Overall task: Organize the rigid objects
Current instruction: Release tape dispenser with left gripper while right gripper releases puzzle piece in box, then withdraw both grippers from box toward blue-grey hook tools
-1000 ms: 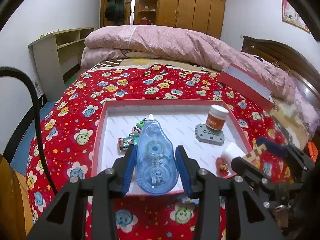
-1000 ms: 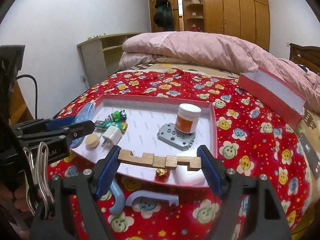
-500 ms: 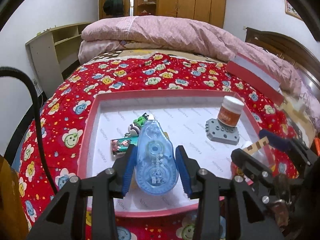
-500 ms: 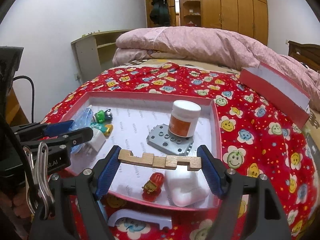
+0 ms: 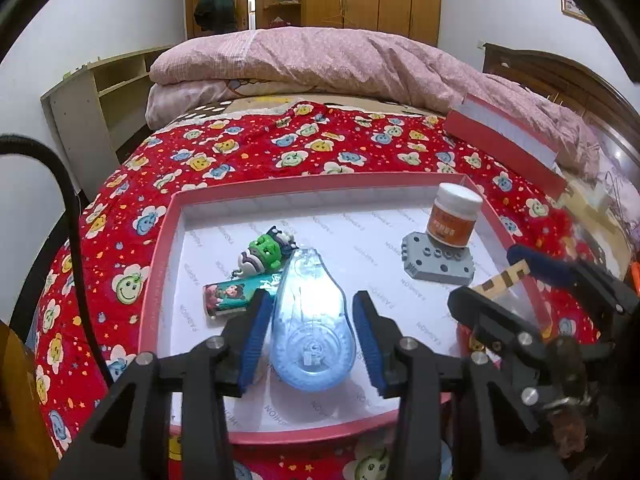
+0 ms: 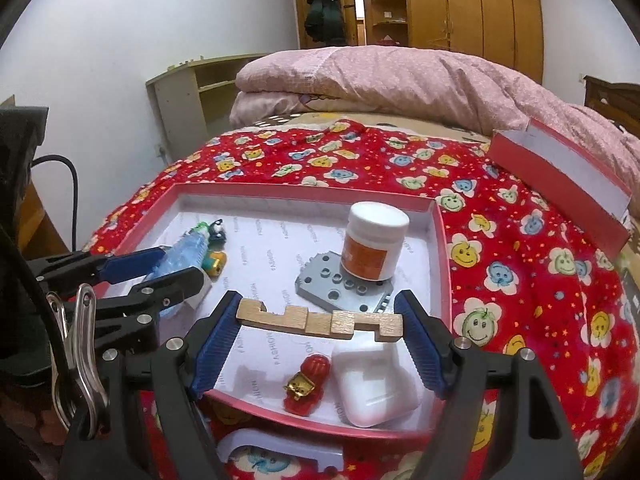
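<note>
Blue correction-tape dispenser (image 5: 312,332) lies freed between the left gripper's (image 5: 312,340) just-opening jaws — only the right view shows the wooden block (image 6: 320,322) clamped by the right gripper (image 6: 320,344), above a white earbud case (image 6: 374,386).

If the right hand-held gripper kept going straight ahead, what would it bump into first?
Probably the grey plate with the white jar standing on it, just beyond the wooden piece the right hand-held gripper holds, though depth is hard to judge.
</note>
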{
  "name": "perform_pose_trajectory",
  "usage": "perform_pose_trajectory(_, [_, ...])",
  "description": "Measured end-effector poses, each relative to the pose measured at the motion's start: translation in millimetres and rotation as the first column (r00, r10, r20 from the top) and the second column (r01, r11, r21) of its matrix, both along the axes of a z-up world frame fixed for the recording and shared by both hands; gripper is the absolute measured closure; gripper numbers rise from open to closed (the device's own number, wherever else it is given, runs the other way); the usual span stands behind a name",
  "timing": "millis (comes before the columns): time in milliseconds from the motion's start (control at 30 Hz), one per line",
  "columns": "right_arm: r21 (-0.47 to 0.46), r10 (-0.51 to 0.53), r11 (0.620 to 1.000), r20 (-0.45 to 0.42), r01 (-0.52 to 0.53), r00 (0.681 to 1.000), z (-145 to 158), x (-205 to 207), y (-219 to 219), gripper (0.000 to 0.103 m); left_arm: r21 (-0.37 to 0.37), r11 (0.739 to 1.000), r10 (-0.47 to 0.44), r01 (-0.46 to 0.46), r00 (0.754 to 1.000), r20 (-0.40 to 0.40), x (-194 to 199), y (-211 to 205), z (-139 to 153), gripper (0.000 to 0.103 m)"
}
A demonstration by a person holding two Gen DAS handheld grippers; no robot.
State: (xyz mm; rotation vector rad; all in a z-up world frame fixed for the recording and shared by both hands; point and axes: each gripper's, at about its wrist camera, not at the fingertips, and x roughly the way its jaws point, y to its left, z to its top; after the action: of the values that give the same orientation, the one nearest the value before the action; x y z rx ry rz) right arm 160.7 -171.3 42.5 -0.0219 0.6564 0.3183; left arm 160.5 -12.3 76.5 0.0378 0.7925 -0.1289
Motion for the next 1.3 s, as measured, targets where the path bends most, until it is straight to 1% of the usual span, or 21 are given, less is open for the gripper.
perform_pose_trajectory(67, [0.017, -0.001, 1.000, 0.006, 0.001, 1.000, 2, -1, -3, 0.022, -0.007, 1.000, 0.005, -0.005, 1.000, 0.004, -2, 2, 2, 0.043])
perform_pose_trajectory(100, [0.025, -0.002, 1.000, 0.009, 0.002, 1.000, 3, -2, -4, 0.021, -0.011, 1.000, 0.007, -0.007, 1.000, 0.006, -4, 3, 3, 0.041])
perform_pose_trajectory(133, [0.033, -0.006, 0.999, 0.012, 0.005, 1.000, 4, -3, -6, 0.019, -0.014, 1.000, 0.006, -0.006, 1.000, 0.006, -5, 4, 3, 0.040])
perform_pose_trajectory(267, [0.051, -0.025, 0.998, 0.021, 0.024, 0.999, 9, -9, -13, 0.019, -0.012, 1.000, 0.012, -0.012, 1.000, 0.004, -11, 7, 7, 0.038])
perform_pose_trajectory(400, [0.057, -0.037, 0.998, 0.028, 0.036, 0.999, 13, -21, -20, 0.019, -0.014, 1.000, 0.013, -0.013, 1.000, 0.015, -25, 8, 12, 0.035])
perform_pose_trajectory(567, [0.065, -0.046, 0.997, 0.025, 0.044, 0.999, 14, -41, -31, 0.019, -0.025, 1.000, -0.002, 0.003, 1.000, 0.020, -46, 8, 17, 0.035])
perform_pose_trajectory(733, [0.042, -0.058, 0.997, 0.022, 0.057, 0.998, 10, -67, -43, 0.019, -0.050, 0.998, -0.024, 0.025, 1.000, 0.012, -66, 5, 17, 0.035])
perform_pose_trajectory(800, [0.023, -0.061, 0.998, 0.017, 0.061, 0.998, 6, -78, -48, 0.019, -0.048, 0.998, -0.042, 0.042, 0.999, 0.009, -73, 3, 14, 0.035])
perform_pose_trajectory(900, [-0.005, -0.058, 0.998, -0.008, 0.058, 0.998, -4, -91, -53, 0.019, -0.043, 0.998, -0.042, 0.043, 0.999, 0.002, -80, 0, 8, 0.035])
perform_pose_trajectory(1000, [-0.020, -0.043, 0.999, -0.038, 0.042, 0.998, -17, -106, -57, 0.019, -0.054, 0.997, -0.050, 0.049, 0.999, -0.017, -87, -2, 1, 0.035])
perform_pose_trajectory(1133, [-0.042, -0.031, 0.999, -0.053, 0.029, 0.998, -29, -118, -58, 0.019, -0.063, 0.996, -0.070, 0.067, 0.996, -0.047, -94, -8, -11, 0.035])
perform_pose_trajectory(1300, [-0.030, -0.031, 0.999, -0.075, 0.029, 0.997, -39, -124, -59, 0.019, -0.043, 0.993, -0.116, 0.113, 0.991, -0.064, -102, -25, -21, 0.035])
